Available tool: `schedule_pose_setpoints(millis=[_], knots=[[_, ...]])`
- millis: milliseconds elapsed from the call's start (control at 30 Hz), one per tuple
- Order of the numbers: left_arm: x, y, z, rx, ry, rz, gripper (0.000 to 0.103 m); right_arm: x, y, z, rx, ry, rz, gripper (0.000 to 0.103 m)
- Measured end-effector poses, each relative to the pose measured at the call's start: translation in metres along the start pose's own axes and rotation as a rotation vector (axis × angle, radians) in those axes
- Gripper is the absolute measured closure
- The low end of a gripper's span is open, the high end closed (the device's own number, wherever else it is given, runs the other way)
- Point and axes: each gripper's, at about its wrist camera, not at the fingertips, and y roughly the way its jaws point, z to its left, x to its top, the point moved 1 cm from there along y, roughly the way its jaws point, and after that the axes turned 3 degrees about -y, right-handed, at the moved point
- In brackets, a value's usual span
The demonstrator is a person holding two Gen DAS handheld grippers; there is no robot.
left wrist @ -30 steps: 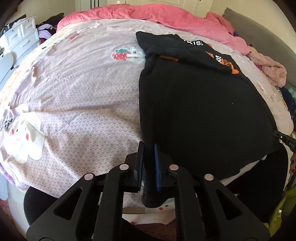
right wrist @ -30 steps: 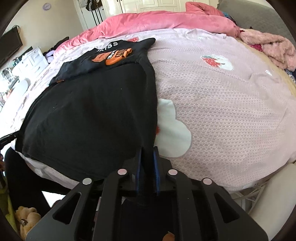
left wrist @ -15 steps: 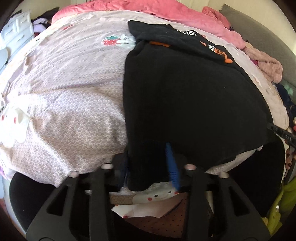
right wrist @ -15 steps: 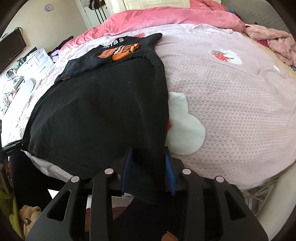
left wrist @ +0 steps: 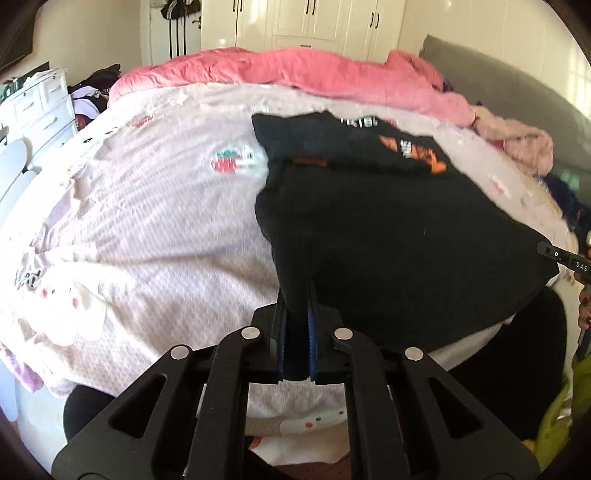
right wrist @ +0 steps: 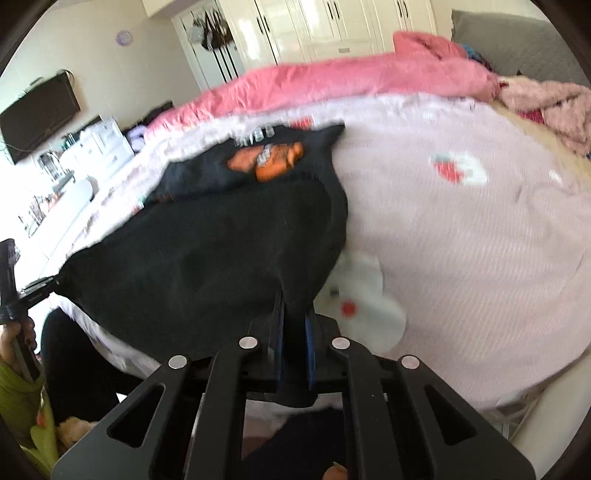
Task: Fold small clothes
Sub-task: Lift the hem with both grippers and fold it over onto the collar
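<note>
Bedroom light falls across a wide bed dressed in a pale pink quilted cover with strawberry and cloud patches, a rumpled bright pink duvet heaped along its far side and white wardrobe doors behind.

From the left wrist view, the black cotton T-shirt with orange and white chest print lies from the centre out toward three o'clock, its printed part at about one o'clock. The left hand-held gripper sits at six o'clock, its blue-padded fingers drawn close together and clamped on the near left corner of the shirt's hem. At three o'clock the tip of the other tool meets the opposite corner.

From the right wrist view, the same shirt spreads from the centre toward nine o'clock, the print near eleven o'clock, with a white cloud patch just beside its right edge. The right hand-held gripper at six o'clock is likewise pinched on the near right corner, dark cloth bunched between the pads. This view is blurred.

The step in hand looks like carrying the hem toward the printed end. To do it well, both corners should travel level and at equal pace, the hem kept lightly taut so it lands square without dragging the lower layer.
</note>
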Motion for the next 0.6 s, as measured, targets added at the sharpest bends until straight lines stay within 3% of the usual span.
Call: schedule_pose_setpoints(millis=[367,600], knots=[[0.065,-0.008,0.015,-0.033,-0.07,-0.121,0.101,0.075,-0.003,0.004,-0.02,0.006,-0.173,0.095],[0.104,0.013,0.022,-0.059,-0.115,-0.155,0.101,0.114,0.016,0.001,-0.057,0.023,-0.221,0.095]])
